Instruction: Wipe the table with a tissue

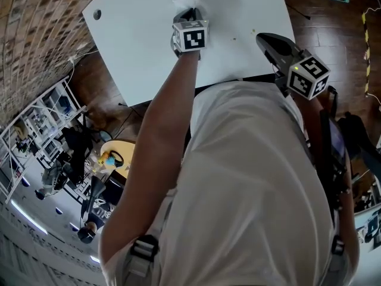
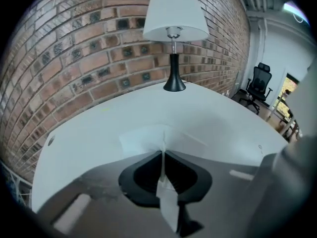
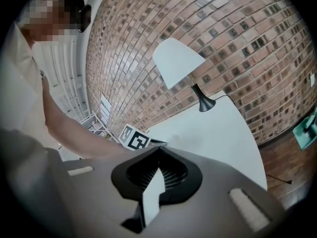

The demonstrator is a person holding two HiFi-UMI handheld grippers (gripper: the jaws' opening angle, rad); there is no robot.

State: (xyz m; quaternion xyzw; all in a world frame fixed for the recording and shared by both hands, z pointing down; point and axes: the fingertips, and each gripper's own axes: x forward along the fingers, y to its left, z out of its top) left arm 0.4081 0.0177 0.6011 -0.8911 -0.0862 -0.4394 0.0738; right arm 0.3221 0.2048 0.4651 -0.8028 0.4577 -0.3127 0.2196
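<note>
A white tissue (image 1: 184, 3) lies spread on the white table (image 1: 143, 40) toward its far side. My left gripper (image 1: 190, 12) points steeply down onto it, marker cube on top. In the left gripper view the jaws (image 2: 163, 150) are shut on a raised fold of the tissue (image 2: 143, 138), and the rest fans out flat on the table (image 2: 89, 133) ahead. My right gripper (image 1: 263, 39) hovers over the table's near right edge, apart from the tissue. Its jaws (image 3: 158, 147) are shut with nothing between them.
A lamp (image 2: 174, 19) with a white shade and black base stands at the table's far edge against a brick wall (image 2: 74, 43). A cable hole (image 1: 97, 15) marks the table's left corner. An office chair (image 2: 260, 81) stands at the right. Shelves and clutter (image 1: 71, 154) fill the floor at the left.
</note>
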